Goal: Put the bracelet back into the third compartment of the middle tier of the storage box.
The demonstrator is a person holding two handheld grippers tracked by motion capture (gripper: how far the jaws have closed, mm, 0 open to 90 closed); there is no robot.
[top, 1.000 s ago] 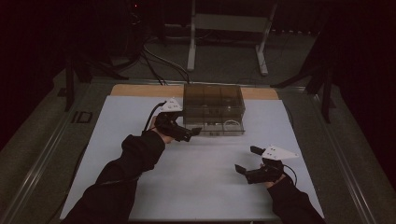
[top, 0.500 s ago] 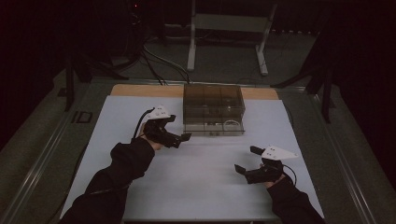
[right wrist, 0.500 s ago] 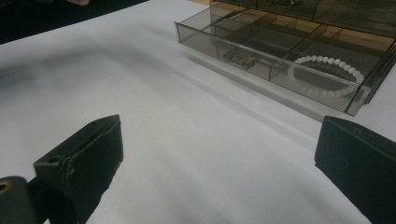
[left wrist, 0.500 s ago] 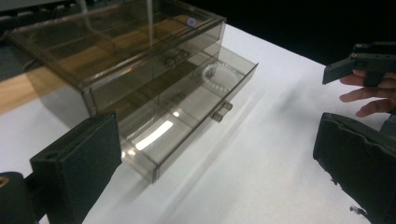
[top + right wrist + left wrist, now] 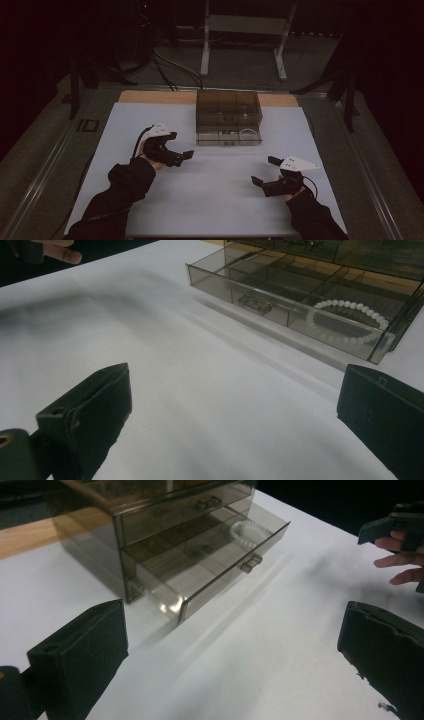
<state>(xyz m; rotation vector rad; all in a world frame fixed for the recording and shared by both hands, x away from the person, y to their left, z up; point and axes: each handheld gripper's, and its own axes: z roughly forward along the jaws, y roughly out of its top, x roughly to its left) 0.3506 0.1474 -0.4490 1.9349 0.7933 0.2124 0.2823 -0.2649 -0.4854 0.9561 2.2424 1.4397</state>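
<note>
A see-through brown box [image 5: 228,111] with two drawers sits near the far edge of the white table [image 5: 215,200]. Its bottom drawer [image 5: 215,570] is pulled out part way, and the top drawer [image 5: 170,510] is shut. In the open drawer, in the end part by the corner, lies a ring of white beads [image 5: 345,320]. The left gripper [image 5: 186,156] hangs just above the table, near the front left of the box, with its jaws wide apart and nothing between them. The right gripper [image 5: 260,181] is well apart from the box, nearer the person, and its jaws are wide apart and empty too. The job in hand looks like getting the bead ring out of the drawer. To do it well, I think the drawer should come out a bit more first, so the beads are not tucked under the top drawer. The little handle [image 5: 254,303] on the front is the spot to pinch for that. The other gripper could press on the box so it does not slide. Then one gripper should come down from above, take one side of the ring softly, and lift it straight up past the drawer wall. Squeezing hard could make the beads slip or roll away.
</note>
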